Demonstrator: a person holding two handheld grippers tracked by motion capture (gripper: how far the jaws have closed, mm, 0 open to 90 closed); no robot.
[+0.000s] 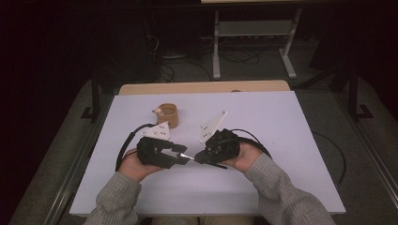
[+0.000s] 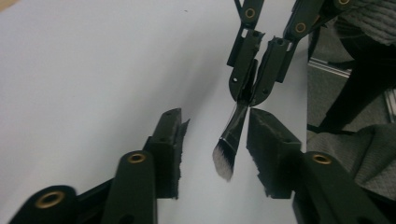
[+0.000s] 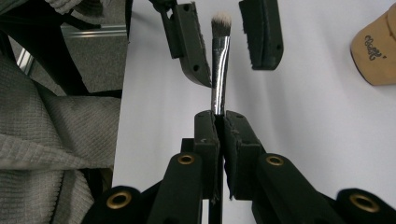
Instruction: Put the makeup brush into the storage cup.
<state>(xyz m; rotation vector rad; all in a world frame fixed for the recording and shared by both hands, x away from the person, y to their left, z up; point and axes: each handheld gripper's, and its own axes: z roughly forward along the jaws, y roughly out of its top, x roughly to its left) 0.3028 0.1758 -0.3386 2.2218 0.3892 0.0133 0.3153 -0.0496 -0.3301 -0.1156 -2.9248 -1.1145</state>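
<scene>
My right gripper (image 3: 219, 119) sits nearest the lens in the right gripper view, its jaws clamped tight on the handle of a small makeup brush (image 3: 219, 70), which sticks straight out from the tips with its pale bristles pointing away. In the high view the brush (image 1: 186, 156) hangs above the white table (image 1: 281, 140), bridging the gap between my two hands. My left gripper (image 2: 212, 149) faces it head on: its jaws stand apart with the bristle end and shiny ferrule between them, one pad just beside the ferrule and the other well clear, neither pressing yet as far as I can see.

The step, as I judge it, is a handover from right to left. To do it well I want the left pads to land on the ferrule, not on the soft bristles (those would splay and slip). I should centre the brush between the pads first, since it lies closer to one of them, then close squarely. My right jaws should stay clamped until the left grip is firm. The tan cup (image 1: 167, 115) stands well apart, beyond my left hand.
</scene>
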